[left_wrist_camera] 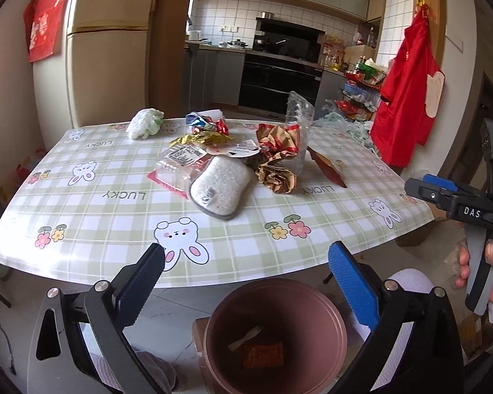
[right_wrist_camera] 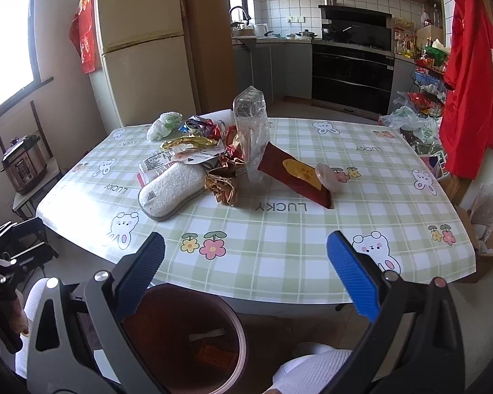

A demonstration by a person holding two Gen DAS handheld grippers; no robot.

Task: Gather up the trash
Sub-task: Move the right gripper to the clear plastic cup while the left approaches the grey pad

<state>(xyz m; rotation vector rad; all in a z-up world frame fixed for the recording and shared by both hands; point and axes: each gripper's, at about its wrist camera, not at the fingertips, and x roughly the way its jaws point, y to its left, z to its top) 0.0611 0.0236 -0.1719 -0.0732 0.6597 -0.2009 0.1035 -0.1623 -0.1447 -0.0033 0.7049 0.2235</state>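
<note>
Left wrist view: your left tongs [left_wrist_camera: 246, 262] gape wide with nothing between them, poised above the brown bin [left_wrist_camera: 276, 335], where an orange wrapper [left_wrist_camera: 263, 354] and a small fork [left_wrist_camera: 245, 338] lie at the bottom. The trash pile [left_wrist_camera: 240, 157] sits mid-bench [left_wrist_camera: 115, 223].

Right wrist view: your right tongs [right_wrist_camera: 246, 259] are likewise released and empty, near the bench's front edge. A dark red packet [right_wrist_camera: 295, 177] lies beside a clear plastic container [right_wrist_camera: 251, 124].
</note>
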